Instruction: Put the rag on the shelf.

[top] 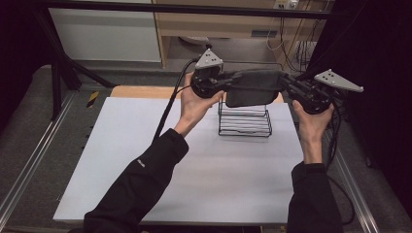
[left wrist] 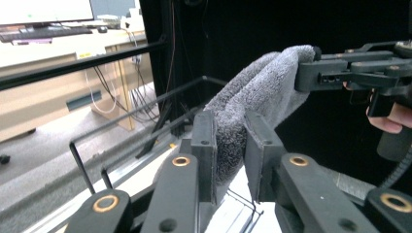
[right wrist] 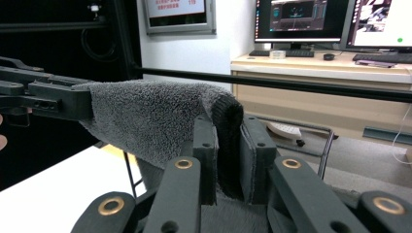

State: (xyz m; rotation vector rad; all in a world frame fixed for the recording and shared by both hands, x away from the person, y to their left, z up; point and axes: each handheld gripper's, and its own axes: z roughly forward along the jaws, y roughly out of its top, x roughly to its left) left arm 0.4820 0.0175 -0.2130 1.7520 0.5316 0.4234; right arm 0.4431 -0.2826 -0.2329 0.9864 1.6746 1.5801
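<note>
The towel (top: 252, 87), dark grey and fluffy, hangs stretched between the 2 grippers in the upper middle of the high view, directly above the rack (top: 244, 120) and clear of the surface (top: 194, 165). Its lower edge overlaps the top of the rack in that view; whether it touches the wires I cannot tell.

The left gripper (top: 227, 83) holds the towel's left end. In the left gripper view its jaws, at the bottom centre, have the towel (left wrist: 252, 97) between them: the cloth lies against the left jaw, while a narrow gap shows at the right one, so whether the grip is still firm I cannot tell. From there the cloth runs to the upper right of that frame, where the right gripper (left wrist: 311, 73) clamps its far corner.

In the right gripper view the jaws at the bottom centre are closed on a folded edge of the towel (right wrist: 160, 121), and the cloth stretches to the left edge of the frame, where the left gripper (right wrist: 90, 103) bites it.

The rack is a black wire stand sitting in the upper middle of the high view on the pale surface, just behind the hands. In the left gripper view its wires (left wrist: 145, 111) cross the frame's left half below the towel; in the right gripper view 1 wire leg (right wrist: 128, 174) shows at lower left under the cloth.

A wooden board (top: 141, 91) lies along the surface's far edge in the upper part of the high view.
</note>
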